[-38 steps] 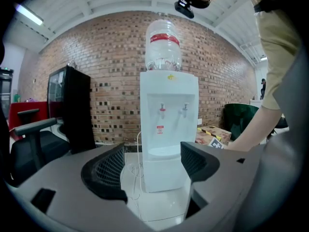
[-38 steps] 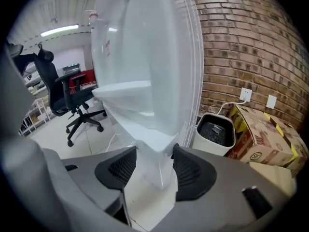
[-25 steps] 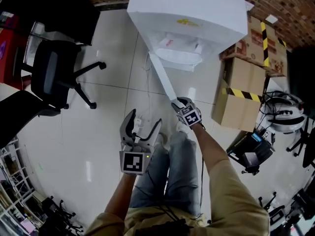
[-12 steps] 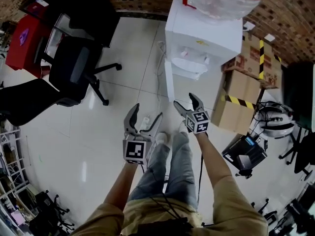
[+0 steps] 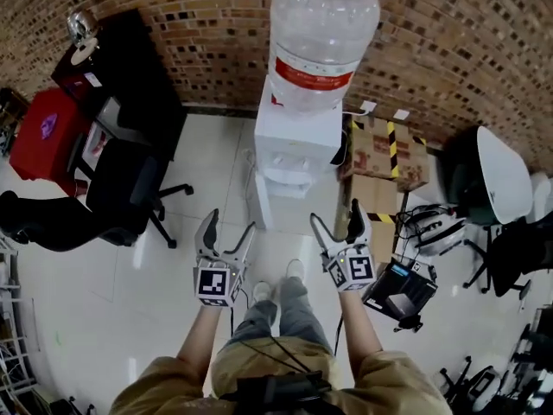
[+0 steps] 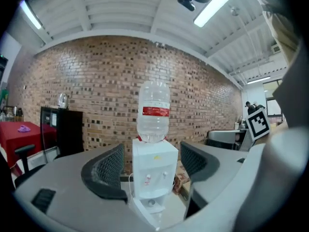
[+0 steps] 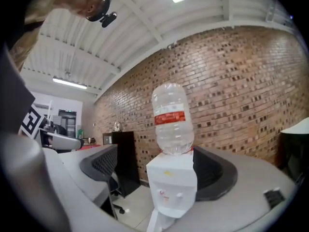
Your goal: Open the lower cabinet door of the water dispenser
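Lower cabinet door (image 5: 258, 204) of the water dispenser (image 5: 298, 141): stands swung out from the dispenser's front lower part, at its left front corner in the head view. Long axis upright, free edge toward the person. Judged already open. The dispenser carries its bottle (image 5: 321, 33) on top, with the brick wall (image 5: 449, 50) behind it and cardboard boxes (image 5: 380, 150) just beside it on the right. Both tongs are held level, facing the dispenser and well apart from it, so the door lies ahead of them and lower, near the floor (image 5: 173, 284). Left tongs (image 5: 229, 225): wide apart, holding nothing, on the door's side of the dispenser and likely the nearer to its free edge. Right tongs (image 5: 335, 214): jaws opening, nothing between them.
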`<state>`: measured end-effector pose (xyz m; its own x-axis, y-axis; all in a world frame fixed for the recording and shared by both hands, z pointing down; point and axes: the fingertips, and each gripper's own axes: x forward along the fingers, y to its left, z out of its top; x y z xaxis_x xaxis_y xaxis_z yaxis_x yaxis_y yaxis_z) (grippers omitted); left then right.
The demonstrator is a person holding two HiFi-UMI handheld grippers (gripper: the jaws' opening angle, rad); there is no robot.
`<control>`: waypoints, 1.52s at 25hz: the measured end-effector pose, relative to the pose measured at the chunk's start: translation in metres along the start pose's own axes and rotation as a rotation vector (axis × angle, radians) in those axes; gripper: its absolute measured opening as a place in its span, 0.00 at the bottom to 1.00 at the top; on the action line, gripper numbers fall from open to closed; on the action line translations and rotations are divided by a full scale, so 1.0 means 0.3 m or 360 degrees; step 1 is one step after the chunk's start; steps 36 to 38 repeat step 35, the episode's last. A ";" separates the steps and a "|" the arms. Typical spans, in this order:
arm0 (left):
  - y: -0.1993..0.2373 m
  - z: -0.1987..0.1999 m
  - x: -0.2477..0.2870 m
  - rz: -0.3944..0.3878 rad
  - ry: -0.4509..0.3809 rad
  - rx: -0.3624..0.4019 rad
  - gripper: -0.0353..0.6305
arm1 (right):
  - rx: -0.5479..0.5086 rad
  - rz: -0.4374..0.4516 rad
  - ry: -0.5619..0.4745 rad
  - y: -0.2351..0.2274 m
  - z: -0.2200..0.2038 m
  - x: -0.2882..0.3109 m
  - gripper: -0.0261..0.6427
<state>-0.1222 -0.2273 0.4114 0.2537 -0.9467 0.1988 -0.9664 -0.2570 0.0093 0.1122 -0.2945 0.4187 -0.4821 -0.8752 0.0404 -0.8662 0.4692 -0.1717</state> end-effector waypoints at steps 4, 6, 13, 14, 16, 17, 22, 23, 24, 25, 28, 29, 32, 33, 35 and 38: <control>-0.036 0.150 -0.026 -0.0027 -0.0077 0.0050 0.59 | -0.0030 -0.0149 -0.0104 0.002 0.201 -0.173 0.81; -0.056 0.192 -0.045 -0.0034 -0.0127 0.0054 0.59 | -0.0030 -0.0193 -0.0116 0.013 0.239 -0.252 0.79; -0.102 0.245 -0.071 0.0005 -0.0155 0.0069 0.59 | -0.0106 -0.0250 -0.0077 0.021 0.278 -0.311 0.75; -0.111 0.257 -0.063 0.0001 -0.0155 0.0095 0.59 | -0.0137 -0.0257 -0.0092 0.015 0.301 -0.302 0.75; -0.121 0.285 -0.052 0.0019 -0.0166 0.0142 0.59 | -0.0160 -0.0274 -0.0120 0.006 0.342 -0.292 0.75; -0.117 0.296 -0.048 0.0049 -0.0173 0.0160 0.59 | -0.0154 -0.0279 -0.0128 0.005 0.357 -0.288 0.75; -0.099 0.301 -0.025 0.0110 -0.0163 0.0176 0.59 | -0.0163 -0.0271 -0.0118 0.009 0.392 -0.270 0.75; -0.099 0.298 -0.020 0.0105 -0.0159 0.0173 0.59 | -0.0173 -0.0276 -0.0124 0.004 0.399 -0.266 0.75; -0.098 0.295 -0.017 0.0103 -0.0157 0.0170 0.59 | -0.0179 -0.0283 -0.0133 -0.002 0.407 -0.263 0.75; -0.097 0.292 -0.016 0.0103 -0.0156 0.0165 0.59 | -0.0181 -0.0290 -0.0140 -0.007 0.413 -0.261 0.75; -0.103 0.295 -0.013 0.0098 -0.0164 0.0143 0.59 | -0.0189 -0.0309 -0.0145 -0.018 0.426 -0.264 0.75; -0.109 0.299 -0.010 0.0092 -0.0170 0.0144 0.59 | -0.0192 -0.0312 -0.0144 -0.020 0.428 -0.266 0.75; -0.120 0.317 0.000 0.0073 -0.0191 0.0151 0.59 | -0.0194 -0.0307 -0.0139 -0.021 0.427 -0.264 0.75; -0.123 0.321 0.003 0.0065 -0.0199 0.0149 0.59 | -0.0190 -0.0301 -0.0136 -0.020 0.424 -0.263 0.75; -0.128 0.327 0.009 0.0047 -0.0213 0.0139 0.59 | -0.0178 -0.0287 -0.0129 -0.018 0.417 -0.259 0.75; -0.128 0.327 0.009 0.0047 -0.0213 0.0139 0.59 | -0.0178 -0.0287 -0.0129 -0.018 0.417 -0.259 0.75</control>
